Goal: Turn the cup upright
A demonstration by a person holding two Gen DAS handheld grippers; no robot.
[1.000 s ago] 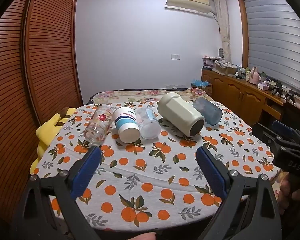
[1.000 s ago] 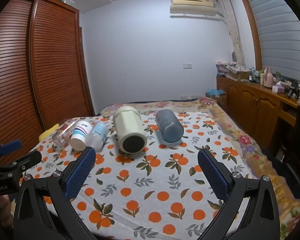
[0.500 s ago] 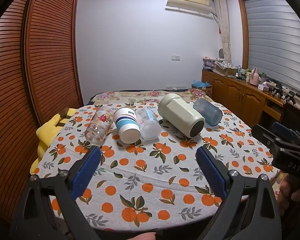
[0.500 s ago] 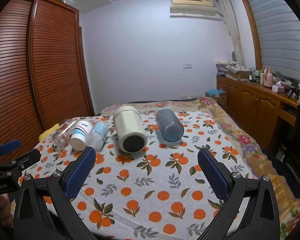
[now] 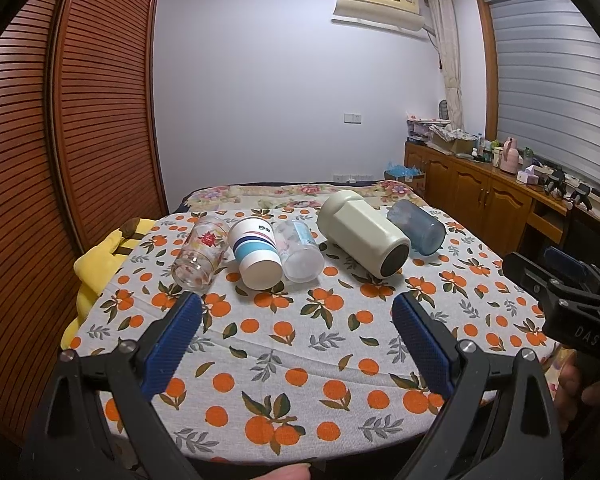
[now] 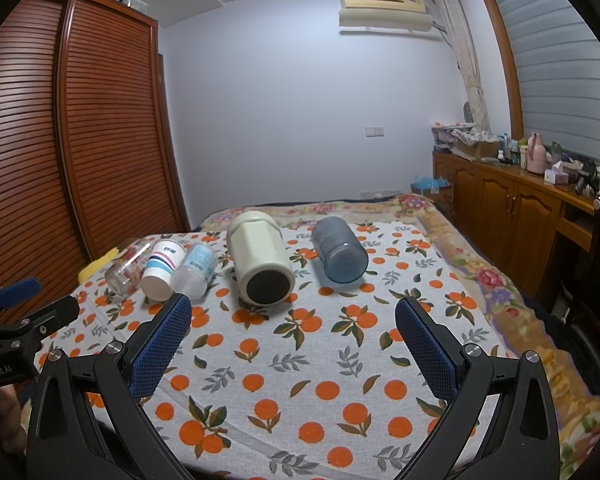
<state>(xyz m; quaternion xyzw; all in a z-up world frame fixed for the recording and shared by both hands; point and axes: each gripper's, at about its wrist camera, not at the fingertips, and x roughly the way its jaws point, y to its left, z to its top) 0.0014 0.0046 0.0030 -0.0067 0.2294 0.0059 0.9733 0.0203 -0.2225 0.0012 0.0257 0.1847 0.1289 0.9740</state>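
On the tabletop [image 5: 284, 360] five cups lie on their sides in a row, mouths toward me: glass one [image 5: 199, 258], striped paper cup [image 5: 256, 254], clear plastic [image 5: 300, 254], cream mug [image 5: 364, 236], blue tumbler [image 5: 418, 226]. Both my jaws gape wide, empty, well short of them, probably lining up a grab.

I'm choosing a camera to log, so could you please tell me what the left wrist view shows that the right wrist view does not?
Only the left wrist view shows the right gripper at its right edge and the brown tip of the yellow toy. Only the right wrist view shows the left gripper at its left edge and the box atop the wardrobe. Both show five cups lying on the tablecloth, including the cream cup and blue cup.
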